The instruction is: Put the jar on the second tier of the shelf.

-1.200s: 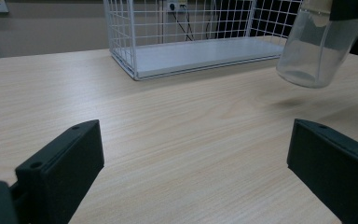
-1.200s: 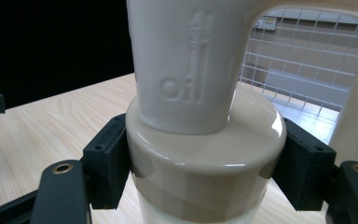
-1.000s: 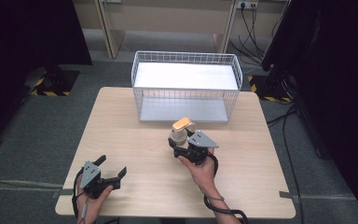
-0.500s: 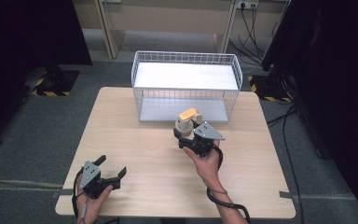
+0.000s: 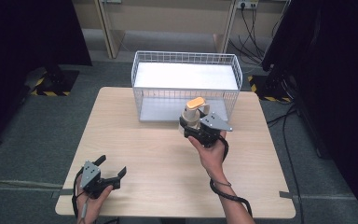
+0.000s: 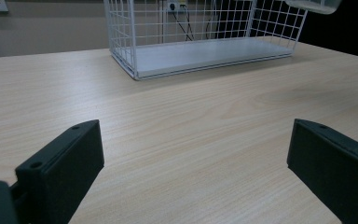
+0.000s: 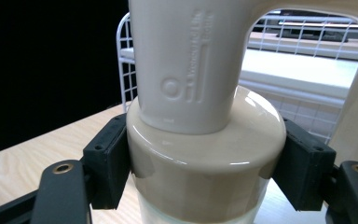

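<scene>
Right gripper view: oil bottle (image 7: pixel 200 140) between pads, embossed lettering hard to read.

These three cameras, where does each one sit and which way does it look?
High view: above the person's side, looking forward and down on the table, basket, both forearms and grippers.
Left gripper view: on the left gripper, low over the table, facing the basket; its open jaws show.
Right gripper view: on the right gripper, its jaws shut on the oil bottle.
All share the basket.
</scene>
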### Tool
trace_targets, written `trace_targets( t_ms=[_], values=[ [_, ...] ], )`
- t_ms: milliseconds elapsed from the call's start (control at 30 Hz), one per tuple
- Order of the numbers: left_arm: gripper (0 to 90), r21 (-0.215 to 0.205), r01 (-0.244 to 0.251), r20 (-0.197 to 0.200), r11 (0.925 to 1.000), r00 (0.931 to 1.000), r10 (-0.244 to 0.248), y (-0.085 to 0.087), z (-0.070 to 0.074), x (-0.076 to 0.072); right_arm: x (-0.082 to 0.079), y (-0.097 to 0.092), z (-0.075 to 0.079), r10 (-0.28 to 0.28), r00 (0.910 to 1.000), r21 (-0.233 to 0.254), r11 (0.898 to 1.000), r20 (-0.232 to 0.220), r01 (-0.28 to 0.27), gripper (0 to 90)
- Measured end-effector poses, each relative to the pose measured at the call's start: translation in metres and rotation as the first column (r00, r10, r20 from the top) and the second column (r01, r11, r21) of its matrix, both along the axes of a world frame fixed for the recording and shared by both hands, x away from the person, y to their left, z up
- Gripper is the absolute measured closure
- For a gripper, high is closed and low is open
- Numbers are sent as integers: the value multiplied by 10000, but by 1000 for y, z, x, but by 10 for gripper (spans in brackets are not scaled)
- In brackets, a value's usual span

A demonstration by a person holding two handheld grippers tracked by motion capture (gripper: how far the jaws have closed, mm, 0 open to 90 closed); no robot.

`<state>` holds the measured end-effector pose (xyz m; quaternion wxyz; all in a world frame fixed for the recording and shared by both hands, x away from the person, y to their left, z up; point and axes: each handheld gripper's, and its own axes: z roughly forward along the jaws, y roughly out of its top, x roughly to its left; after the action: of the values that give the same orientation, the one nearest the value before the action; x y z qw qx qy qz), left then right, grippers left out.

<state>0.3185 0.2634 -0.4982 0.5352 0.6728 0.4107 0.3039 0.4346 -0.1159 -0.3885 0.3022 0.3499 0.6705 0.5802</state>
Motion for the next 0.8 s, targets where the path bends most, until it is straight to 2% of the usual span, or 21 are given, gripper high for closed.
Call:
trace_targets(
  t_ms=[800],
  values=[
    [31,-12,5,-5,10000,10000,-5,0,0,0,18,-2,40,-322,9987,52,9995,400,320,292]
  ],
)
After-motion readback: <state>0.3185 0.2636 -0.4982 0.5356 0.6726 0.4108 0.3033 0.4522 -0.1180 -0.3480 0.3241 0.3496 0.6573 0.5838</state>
